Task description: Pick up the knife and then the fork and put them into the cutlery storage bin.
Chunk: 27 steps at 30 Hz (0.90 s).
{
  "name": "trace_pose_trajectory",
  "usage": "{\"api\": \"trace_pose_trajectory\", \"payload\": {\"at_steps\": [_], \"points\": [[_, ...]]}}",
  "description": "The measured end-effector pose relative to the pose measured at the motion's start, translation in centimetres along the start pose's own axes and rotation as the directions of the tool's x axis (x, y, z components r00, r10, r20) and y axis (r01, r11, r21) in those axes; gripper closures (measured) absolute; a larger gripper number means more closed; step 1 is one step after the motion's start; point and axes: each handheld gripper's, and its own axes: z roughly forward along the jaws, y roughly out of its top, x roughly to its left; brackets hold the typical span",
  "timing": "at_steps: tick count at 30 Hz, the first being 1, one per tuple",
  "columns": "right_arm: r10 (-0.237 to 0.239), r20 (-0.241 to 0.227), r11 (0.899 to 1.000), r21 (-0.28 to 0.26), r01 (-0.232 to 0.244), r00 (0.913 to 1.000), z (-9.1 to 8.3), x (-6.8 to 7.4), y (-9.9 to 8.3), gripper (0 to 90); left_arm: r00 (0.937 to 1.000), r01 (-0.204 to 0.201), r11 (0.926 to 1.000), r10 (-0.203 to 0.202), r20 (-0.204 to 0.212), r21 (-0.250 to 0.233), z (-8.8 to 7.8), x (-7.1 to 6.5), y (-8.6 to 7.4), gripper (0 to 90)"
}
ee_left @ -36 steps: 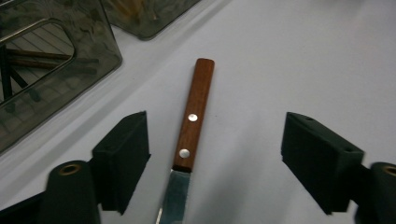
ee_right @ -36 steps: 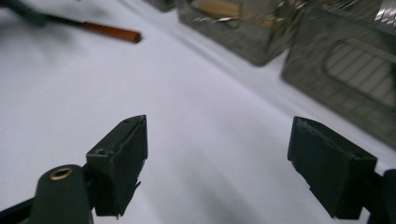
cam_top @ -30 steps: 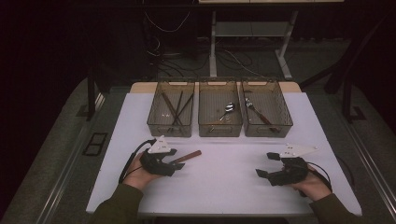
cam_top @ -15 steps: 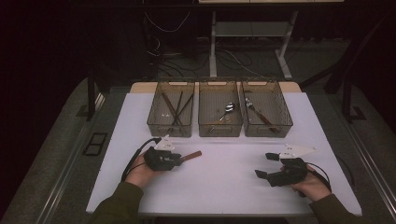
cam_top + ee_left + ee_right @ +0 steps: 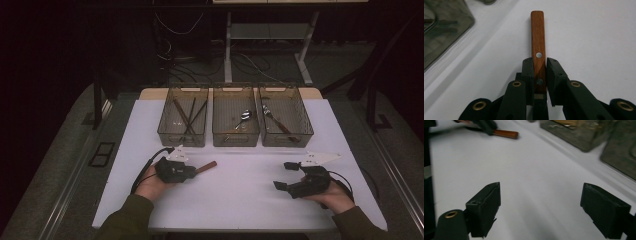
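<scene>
The left gripper point(image 5: 539, 72), jaws just closed, pinches a wooden handle point(image 5: 538, 45) whose rivets its own view reveals, while the right gripper point(image 5: 540, 207) gapes wide above the tabletop point(image 5: 529, 170).

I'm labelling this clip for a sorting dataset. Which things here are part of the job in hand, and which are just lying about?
In the job:
- wooden-handled utensil, clamped in the left gripper, whose jaws have just been closing on it
- three bins behind it, already holding cutlery

Lying about:
- right gripper, open, holding nothing
- cables on the floor beyond the table
</scene>
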Motion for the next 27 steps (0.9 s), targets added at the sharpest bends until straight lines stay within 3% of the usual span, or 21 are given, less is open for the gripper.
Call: {"api": "trace_pose_trajectory", "payload": {"at_steps": [2,7,10,14,17,18,22,25,27], "points": [[-0.009,-0.037,1.0,0.006,0.009,0.9993,0.0,0.1,0.3,12.1,0.9999,-0.01,0.9999,0.01,0.012,-0.009,0.0,-0.4,0.4,76.9],[-0.033,-0.077,0.999,-0.005,0.033,0.9965,0.2,0.4,1.1,12.2,0.9973,-0.046,0.9985,0.047,0.057,-0.029,-0.2,-1.3,1.4,76.9],[-0.064,-0.095,0.997,0.028,0.067,0.9934,0.9,0.6,1.6,14.4,0.9927,-0.073,0.9965,0.077,0.093,-0.041,-0.2,-2.1,2.0,76.8],[-0.097,-0.128,0.993,0.052,0.104,0.987,2.0,1.0,2.2,14.5,0.9805,-0.133,0.9902,0.138,0.14,-0.042,0.3,-3.7,3.2,76.9],[-0.119,-0.166,0.989,0.069,0.132,0.9789,2.7,1.7,2.6,14.9,0.9663,-0.173,0.9834,0.18,0.184,-0.055,0.7,-5.2,4.3,76.8],[-0.122,-0.18,0.988,0.071,0.136,0.9762,3.0,1.9,2.8,15.1,0.9555,-0.206,0.9767,0.214,0.203,-0.06,0.9,-5.8,4.8,76.8],[-0.151,-0.235,0.98,0.094,0.177,0.9603,3.9,3.0,3.1,15.3,0.926,-0.284,0.9569,0.29,0.242,-0.062,1.5,-7.6,6.4,76.8],[-0.165,-0.275,0.972,0.12,0.204,0.9472,4.5,3.9,3.2,20.2,0.9079,-0.321,0.9453,0.325,0.265,-0.06,2.0,-8.6,7.2,76.8],[-0.189,-0.313,0.96,0.14,0.242,0.9306,5.0,4.4,3.3,22.9,0.8957,-0.35,0.9349,0.353,0.271,-0.061,2.3,-9.0,7.8,76.8]]}}
